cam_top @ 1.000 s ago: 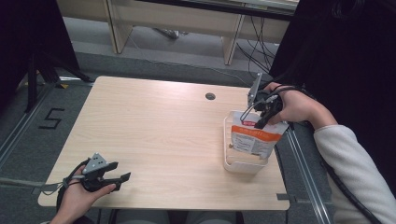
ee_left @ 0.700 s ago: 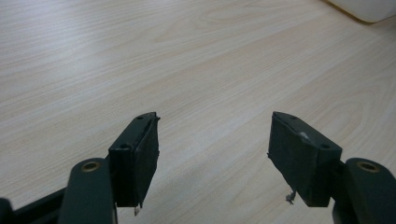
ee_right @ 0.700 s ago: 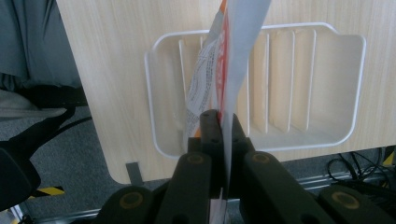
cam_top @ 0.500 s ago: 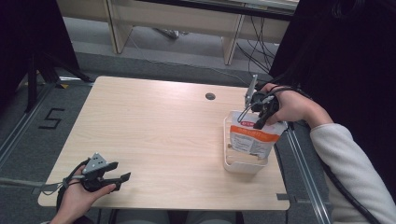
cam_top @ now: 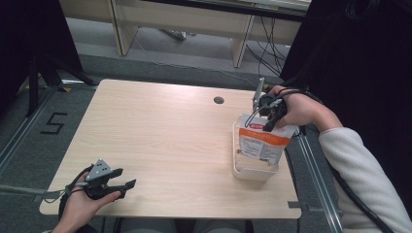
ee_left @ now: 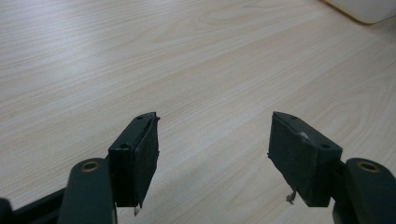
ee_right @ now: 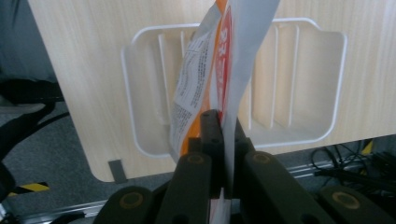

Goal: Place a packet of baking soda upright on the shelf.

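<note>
Right tool (cam_top: 265, 115) of mine is clamped on the top edge of the pouch (cam_top: 262, 143); my right gripper view shows both jaws pinching that white seam, which the high view hides behind my hand. Below the tool, the pouch hangs into the white rack (cam_top: 252, 171) at four o'clock on the tabletop (cam_top: 165, 136). It is white with an orange band and fine print. Left tool (cam_top: 119, 187) rests at seven o'clock, jaws apart, holding nothing.

One pouch (cam_top: 265, 138), one white rack (cam_top: 252, 171), one table (cam_top: 160, 131), two grippers.
</note>
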Demonstrator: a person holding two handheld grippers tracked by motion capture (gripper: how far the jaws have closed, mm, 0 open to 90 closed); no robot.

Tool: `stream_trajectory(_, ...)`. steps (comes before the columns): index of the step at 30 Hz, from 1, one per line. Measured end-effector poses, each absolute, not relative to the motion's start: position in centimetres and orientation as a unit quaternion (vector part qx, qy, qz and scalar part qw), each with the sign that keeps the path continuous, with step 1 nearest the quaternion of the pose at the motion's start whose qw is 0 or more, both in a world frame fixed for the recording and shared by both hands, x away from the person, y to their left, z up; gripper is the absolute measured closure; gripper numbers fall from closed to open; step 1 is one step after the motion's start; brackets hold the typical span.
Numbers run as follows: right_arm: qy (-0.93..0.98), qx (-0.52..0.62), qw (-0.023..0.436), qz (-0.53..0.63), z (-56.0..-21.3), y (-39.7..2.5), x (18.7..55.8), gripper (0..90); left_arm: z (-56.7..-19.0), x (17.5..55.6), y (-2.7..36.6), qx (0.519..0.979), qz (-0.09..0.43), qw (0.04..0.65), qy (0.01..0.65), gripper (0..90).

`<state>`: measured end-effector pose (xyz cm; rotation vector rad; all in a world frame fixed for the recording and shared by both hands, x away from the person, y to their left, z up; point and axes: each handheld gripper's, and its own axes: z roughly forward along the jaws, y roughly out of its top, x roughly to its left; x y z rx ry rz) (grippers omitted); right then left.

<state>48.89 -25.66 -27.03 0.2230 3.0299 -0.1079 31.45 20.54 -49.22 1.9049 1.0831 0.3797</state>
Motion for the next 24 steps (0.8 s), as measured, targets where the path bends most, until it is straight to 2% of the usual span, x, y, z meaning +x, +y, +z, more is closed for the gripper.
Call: stream_trajectory(24,0.994,0.031,0.09,-0.062,-27.2,-24.3,49.4,90.0,-49.2,31.4,20.5,0.767,0.154,0.443,0.437,32.6)
